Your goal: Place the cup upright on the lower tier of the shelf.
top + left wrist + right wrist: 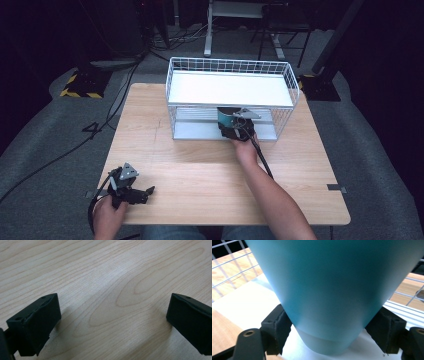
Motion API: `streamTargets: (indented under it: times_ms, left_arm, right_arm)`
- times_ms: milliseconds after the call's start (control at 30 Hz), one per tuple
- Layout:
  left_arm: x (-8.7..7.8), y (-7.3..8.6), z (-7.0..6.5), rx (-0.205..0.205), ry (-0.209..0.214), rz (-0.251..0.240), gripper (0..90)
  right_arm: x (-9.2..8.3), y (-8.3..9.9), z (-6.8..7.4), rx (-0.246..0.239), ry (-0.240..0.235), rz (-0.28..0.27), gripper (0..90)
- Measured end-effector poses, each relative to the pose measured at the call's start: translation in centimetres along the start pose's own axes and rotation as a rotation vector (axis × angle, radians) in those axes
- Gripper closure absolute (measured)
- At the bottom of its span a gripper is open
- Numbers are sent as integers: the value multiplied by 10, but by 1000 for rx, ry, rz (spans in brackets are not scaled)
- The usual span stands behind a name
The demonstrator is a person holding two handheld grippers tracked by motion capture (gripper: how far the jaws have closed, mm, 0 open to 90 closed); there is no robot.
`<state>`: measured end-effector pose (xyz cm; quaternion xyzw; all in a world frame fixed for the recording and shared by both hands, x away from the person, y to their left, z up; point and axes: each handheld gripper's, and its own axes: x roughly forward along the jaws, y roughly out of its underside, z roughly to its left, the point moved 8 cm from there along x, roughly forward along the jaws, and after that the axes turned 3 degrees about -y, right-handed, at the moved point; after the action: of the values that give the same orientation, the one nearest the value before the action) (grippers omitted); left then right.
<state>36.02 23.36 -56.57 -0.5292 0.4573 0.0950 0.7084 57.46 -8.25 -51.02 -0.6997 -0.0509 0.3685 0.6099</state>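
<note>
my right claw (329, 332) is closed on the lower wall of a tapered teal plastic cup (332, 290), held at the front opening of the white wire two-tier rack (231, 66), over its pale lower shelf (244, 302). my left claw (112, 322) rests wide open and empty on the light wooden desk (105, 272). judged from this, the cup has reached the rack but is not yet released; setting down and letting go remain.

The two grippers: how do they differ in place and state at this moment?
The right gripper reaches into the lower tier of the wire rack, while the left gripper lies low over the bare wooden table at its near left corner. The right gripper's jaws press the sides of a teal cup; the left gripper's jaws stand wide apart, empty. Both have black jaws.
</note>
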Motion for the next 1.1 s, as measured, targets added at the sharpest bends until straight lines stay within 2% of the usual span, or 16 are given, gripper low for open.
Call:
streamTargets:
  times_ms: [100,167,267,533,800,1000,1100]
  left_arm:
    - [0,0,0,0,0,0,0]
    - [0,0,0,0,0,0,0]
    - [0,0,0,0,0,0,0]
    - [0,0,0,0,0,0,0]
    - [0,0,0,0,0,0,0]
    - [0,0,0,0,0,0,0]
    - [0,0,0,0,0,0,0]
  right_arm:
    - [4,0,-2,5,13,3,252]
    - [9,0,-5,25,30,5,251]
    - [14,-3,-8,14,48,-2,251]
    - [26,0,-12,46,77,5,251]
    - [32,3,-14,43,95,33,250]
    - [32,4,-15,70,82,29,248]
    - [32,5,-14,63,82,33,247]
